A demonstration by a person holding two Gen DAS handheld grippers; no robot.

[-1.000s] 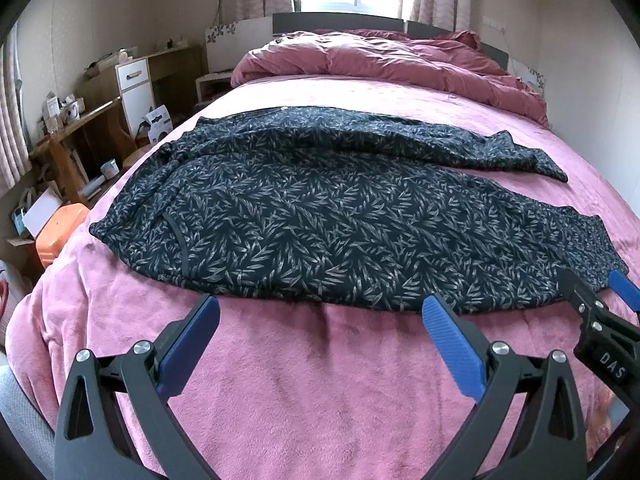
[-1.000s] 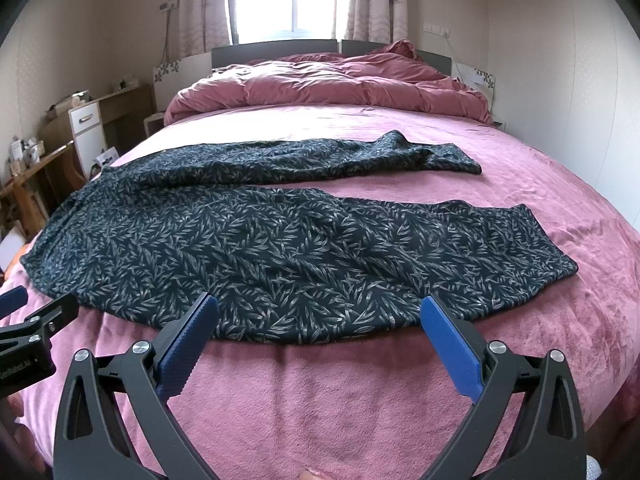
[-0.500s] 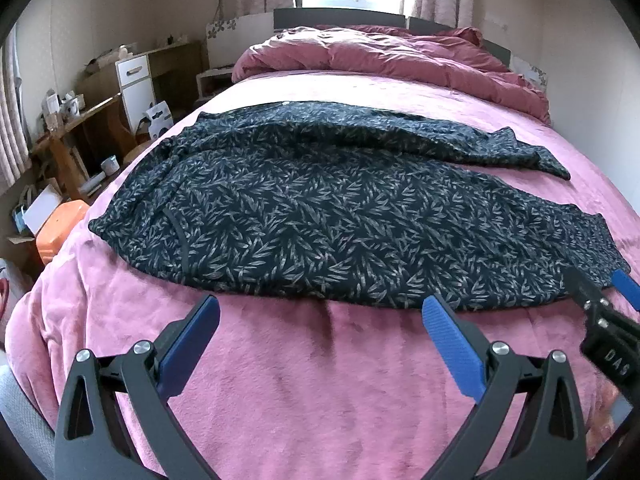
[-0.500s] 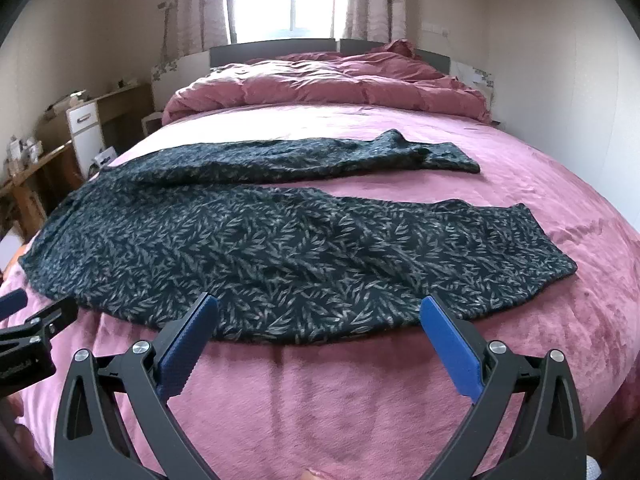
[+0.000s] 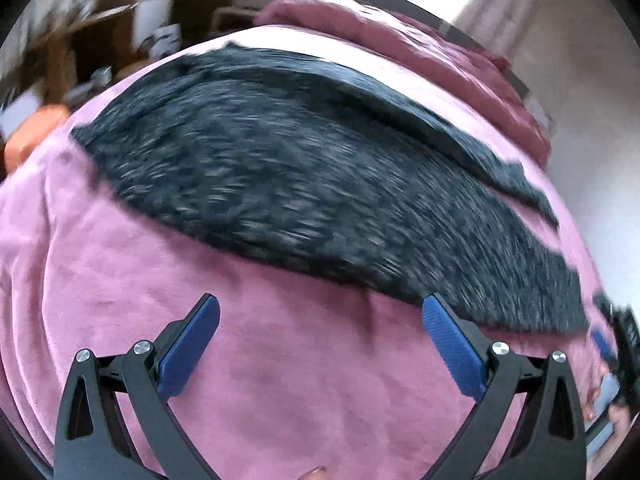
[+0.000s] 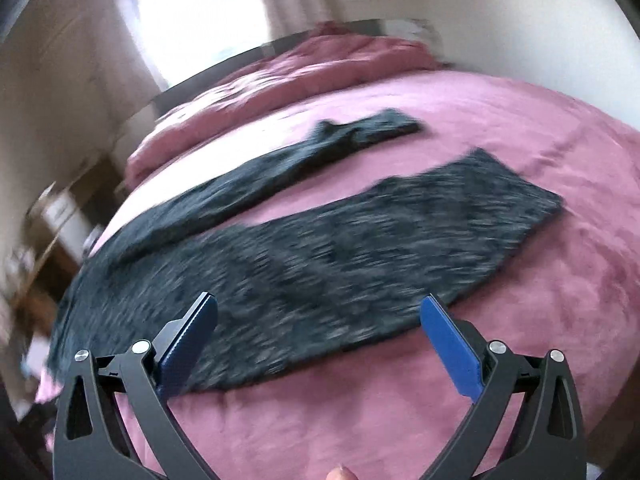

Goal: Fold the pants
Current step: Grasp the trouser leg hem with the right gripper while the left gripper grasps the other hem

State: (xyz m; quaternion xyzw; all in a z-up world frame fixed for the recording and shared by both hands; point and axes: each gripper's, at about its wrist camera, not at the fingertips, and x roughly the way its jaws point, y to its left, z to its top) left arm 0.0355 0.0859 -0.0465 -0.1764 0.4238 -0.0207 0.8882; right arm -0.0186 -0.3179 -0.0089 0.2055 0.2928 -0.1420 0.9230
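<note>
On the pink bed (image 5: 132,292), seen from the left wrist, dark patterned pants (image 5: 288,176) lie spread flat, waist at the left and legs running to the right, the far leg angled away from the near one. Left gripper (image 5: 320,316) hangs over bare cover just near of the pants' near edge, its blue fingers (image 5: 192,344) spread wide and holding nothing. Right gripper (image 5: 622,340) shows blurred at the right edge, by the near leg's cuff. A rumpled duvet (image 5: 400,40) lies at the far end.

From the right wrist, the whole frame is tilted and smeared. Pants (image 6: 340,256) lie with both legs pointing right and a strip of bed (image 6: 500,360) between them. Right gripper (image 6: 318,316) is spread wide and empty; its left finger (image 6: 188,344) overlaps the near leg's edge in view, its right finger over bare cover. The duvet (image 6: 320,68) lies far behind.
</note>
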